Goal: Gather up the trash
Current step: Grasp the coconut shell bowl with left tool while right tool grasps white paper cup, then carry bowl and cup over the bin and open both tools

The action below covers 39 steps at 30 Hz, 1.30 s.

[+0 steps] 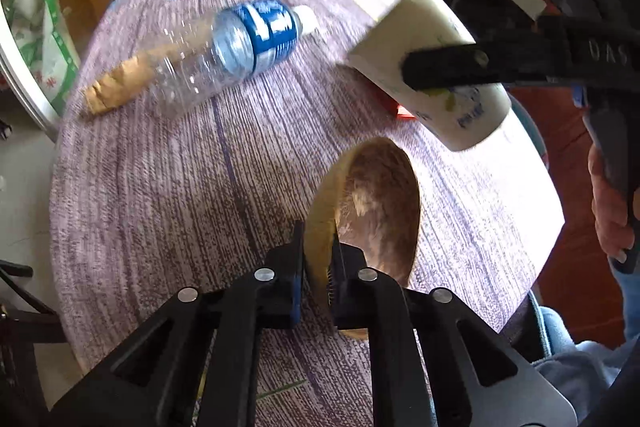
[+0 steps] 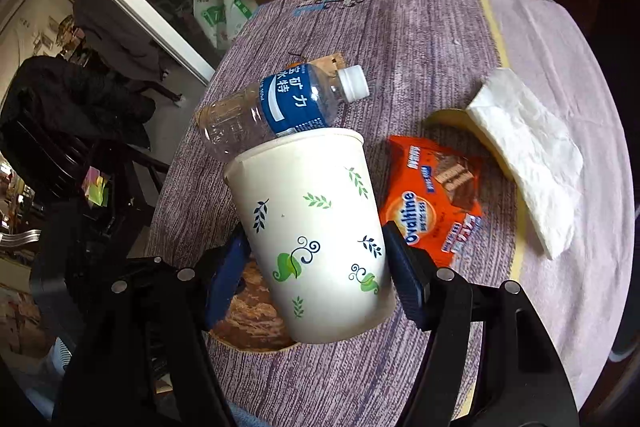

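A round table (image 1: 140, 187) under a purplish woven-look cloth fills most of the room in front of me, with dark wooden drawers behind it and a glass door off to one side. On the cloth lies a clear plastic water bottle (image 2: 280, 107) on its side, blue label up and white cap on, well towards the far edge; a crumpled tan paper wrapper (image 1: 112, 87) lies just behind it. Nearer, the right gripper (image 2: 320, 267) has its two blue-padded fingers pressed against either side of a white paper cup (image 2: 316, 227) printed with green and navy leaves, jaws about halfway apart, the cup tilted with its mouth leaning away towards the bottle and lifted clear of the cloth (its base hangs above the bowl in the right wrist view). The left gripper (image 1: 320, 267) is pinched almost fully together on the rim of a shallow brown wooden bowl (image 1: 376, 211), which is tipped up on edge so its inside faces the cup. A folded white napkin (image 2: 528, 159) rests to the right, partly over a yellowish piece I cannot make out, and just beside it, between napkin and cup, lies an orange Ovaltine snack packet (image 2: 432, 203) flat on the cloth
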Available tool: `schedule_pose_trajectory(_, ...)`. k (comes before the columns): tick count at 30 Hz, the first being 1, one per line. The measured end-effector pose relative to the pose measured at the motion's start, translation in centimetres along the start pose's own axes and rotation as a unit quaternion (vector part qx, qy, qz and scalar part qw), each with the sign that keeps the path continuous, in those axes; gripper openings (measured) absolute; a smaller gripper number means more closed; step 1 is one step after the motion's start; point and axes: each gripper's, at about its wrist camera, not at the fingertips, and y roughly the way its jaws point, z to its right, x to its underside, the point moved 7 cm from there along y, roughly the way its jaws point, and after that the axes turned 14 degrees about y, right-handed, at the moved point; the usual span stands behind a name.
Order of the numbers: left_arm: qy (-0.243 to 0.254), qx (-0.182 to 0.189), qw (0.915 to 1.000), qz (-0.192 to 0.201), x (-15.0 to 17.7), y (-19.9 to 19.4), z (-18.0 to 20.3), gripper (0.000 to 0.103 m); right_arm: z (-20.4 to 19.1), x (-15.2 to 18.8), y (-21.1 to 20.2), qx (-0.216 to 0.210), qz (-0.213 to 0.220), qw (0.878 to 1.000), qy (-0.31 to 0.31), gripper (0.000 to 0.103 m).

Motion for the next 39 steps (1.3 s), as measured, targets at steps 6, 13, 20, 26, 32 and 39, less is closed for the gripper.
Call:
schedule_pose_trajectory(6, 0.017, -0.029, 0.9993, 0.016, -2.1, -2.2, 1.6, 0.009, 3.6, 0.9, -3.0, -0.015, 0.027, 0.998, 0.047, 0.064)
schedule_pose_trajectory(13, 0.052, -0.026, 0.9981, 0.020, -6.5, -2.6, 4.7, 0.009, 8.7, 1.4, -6.5, -0.030, 0.063, 0.992, 0.104, 0.064)
schedule_pose_trajectory(20, 0.100, -0.010, 0.9948, 0.020, -11.6, -1.2, 9.5, 0.009, 16.1, 2.2, -10.3, -0.037, 0.104, 0.979, 0.173, 0.064)
schedule_pose_trajectory(26, 0.159, 0.021, 0.9867, 0.023, -16.9, 1.2, 16.3, 0.009, 24.2, 3.1, -15.0, -0.034, 0.166, 0.954, 0.246, 0.064)
schedule_pose_trajectory(32, 0.222, 0.049, 0.9737, 0.010, -21.4, 5.2, 24.7, 0.009, 33.9, 5.5, -19.1, -0.005, 0.219, 0.921, 0.323, 0.065)
schedule_pose_trajectory(39, 0.253, 0.062, 0.9653, -0.025, -24.3, 11.7, 32.0, 0.010, 41.0, 7.0, -18.4, 0.020, 0.222, 0.895, 0.386, 0.065)
